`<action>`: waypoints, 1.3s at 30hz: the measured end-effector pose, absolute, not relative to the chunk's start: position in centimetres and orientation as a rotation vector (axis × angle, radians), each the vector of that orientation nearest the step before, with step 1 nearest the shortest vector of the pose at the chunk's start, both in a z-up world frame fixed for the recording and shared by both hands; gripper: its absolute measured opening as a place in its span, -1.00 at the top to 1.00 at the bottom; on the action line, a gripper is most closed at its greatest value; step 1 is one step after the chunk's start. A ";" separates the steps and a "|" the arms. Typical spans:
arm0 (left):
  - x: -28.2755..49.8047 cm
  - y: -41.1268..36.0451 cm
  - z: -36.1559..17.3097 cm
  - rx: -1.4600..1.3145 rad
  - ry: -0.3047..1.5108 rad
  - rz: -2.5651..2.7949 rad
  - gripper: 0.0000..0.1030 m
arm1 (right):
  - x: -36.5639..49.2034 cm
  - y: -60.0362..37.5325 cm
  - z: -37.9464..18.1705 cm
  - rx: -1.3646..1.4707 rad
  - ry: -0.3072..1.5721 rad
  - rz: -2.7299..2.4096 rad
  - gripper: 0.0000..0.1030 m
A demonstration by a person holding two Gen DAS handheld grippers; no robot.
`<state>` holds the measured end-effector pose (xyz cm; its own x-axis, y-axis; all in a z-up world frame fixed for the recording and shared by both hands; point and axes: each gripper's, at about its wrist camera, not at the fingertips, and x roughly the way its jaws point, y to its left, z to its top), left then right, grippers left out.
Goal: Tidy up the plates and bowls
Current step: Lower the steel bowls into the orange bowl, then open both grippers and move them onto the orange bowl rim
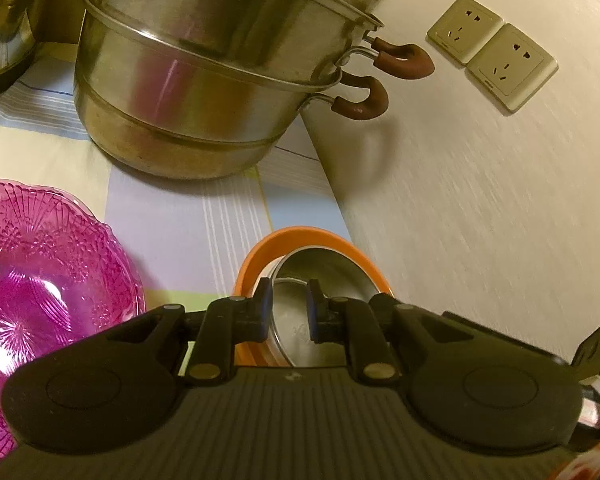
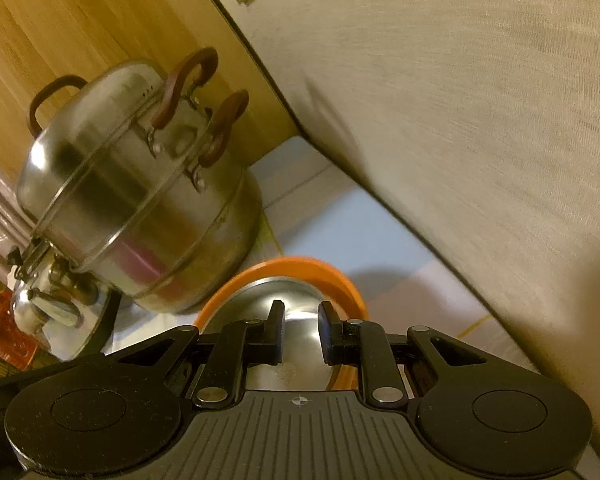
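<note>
A steel bowl (image 1: 324, 280) sits inside an orange bowl (image 1: 296, 236) on the striped cloth beside the wall. My left gripper (image 1: 288, 312) hovers just above the steel bowl's near rim, its jaws a little apart with nothing between them. In the right wrist view the same steel bowl (image 2: 296, 300) nests in the orange bowl (image 2: 284, 266). My right gripper (image 2: 300, 330) is over it, jaws slightly apart and empty. A pink glass plate (image 1: 40, 280) lies to the left on the cloth.
A large stacked steel steamer pot (image 1: 220, 60) stands behind the bowls; it also shows in the right wrist view (image 2: 132, 208). A steel kettle (image 1: 4, 20) is at far left. The wall (image 1: 480, 220) with two sockets (image 1: 492, 52) runs close on the right.
</note>
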<state>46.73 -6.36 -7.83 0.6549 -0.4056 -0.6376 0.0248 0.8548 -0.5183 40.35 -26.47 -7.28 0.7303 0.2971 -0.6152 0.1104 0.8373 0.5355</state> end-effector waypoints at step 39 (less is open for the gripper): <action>46.5 -5.6 -7.3 -0.516 0.829 -0.274 0.71 | 39.5 -24.3 -6.5 0.378 0.825 0.285 0.61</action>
<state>46.51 -5.63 -7.26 0.6507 -0.4252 -0.6291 0.0331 0.8436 -0.5360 39.55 -24.33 -6.46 0.6473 0.3879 -0.6562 -0.0993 0.8964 0.4320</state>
